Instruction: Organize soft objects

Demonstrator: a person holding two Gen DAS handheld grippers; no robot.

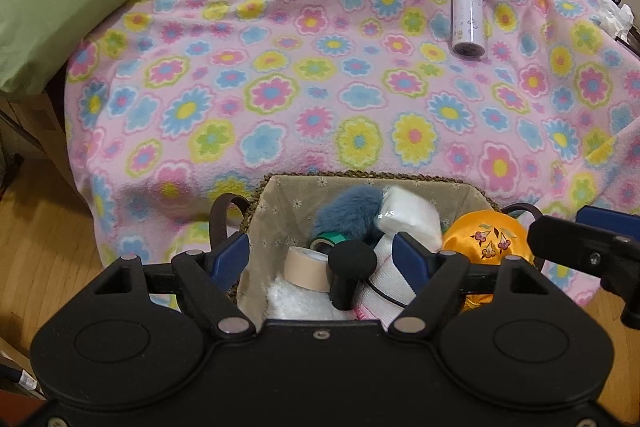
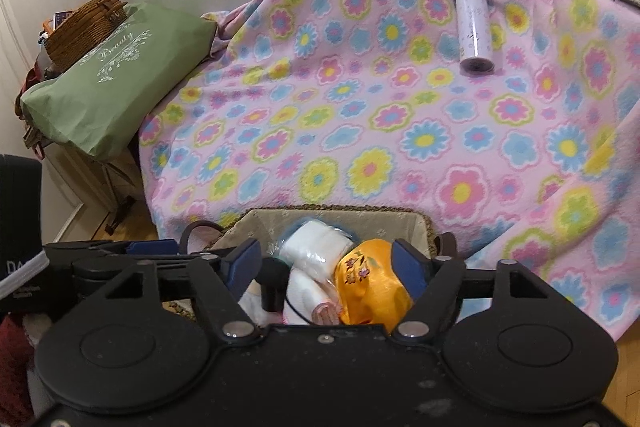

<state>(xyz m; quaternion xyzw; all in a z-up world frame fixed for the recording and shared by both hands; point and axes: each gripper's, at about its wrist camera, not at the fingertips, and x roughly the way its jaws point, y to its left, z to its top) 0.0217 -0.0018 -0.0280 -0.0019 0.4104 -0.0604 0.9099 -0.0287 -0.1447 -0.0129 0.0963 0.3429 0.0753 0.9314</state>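
Observation:
A woven basket with a beige flowered lining (image 1: 276,211) stands at the near edge of the flowered pink blanket (image 1: 320,67). In it lie a blue furry piece (image 1: 344,207), a white wrapped pack (image 1: 408,213), an orange embroidered satin pouch (image 1: 488,239), tape rolls (image 1: 306,267), a white fluffy item (image 1: 296,301) and white folded cloth (image 1: 384,291). My left gripper (image 1: 322,253) is open above the basket, empty. My right gripper (image 2: 326,261) is open over the basket (image 2: 400,221), with the orange pouch (image 2: 368,279) and white pack (image 2: 316,247) between its fingers, not gripped.
A lilac bottle (image 1: 466,15) lies on the blanket at the far right; it also shows in the right wrist view (image 2: 474,27). A green "Beauty" bag (image 1: 68,3) sits at the left, a wicker basket (image 2: 84,27) behind it. Wooden floor lies at the left.

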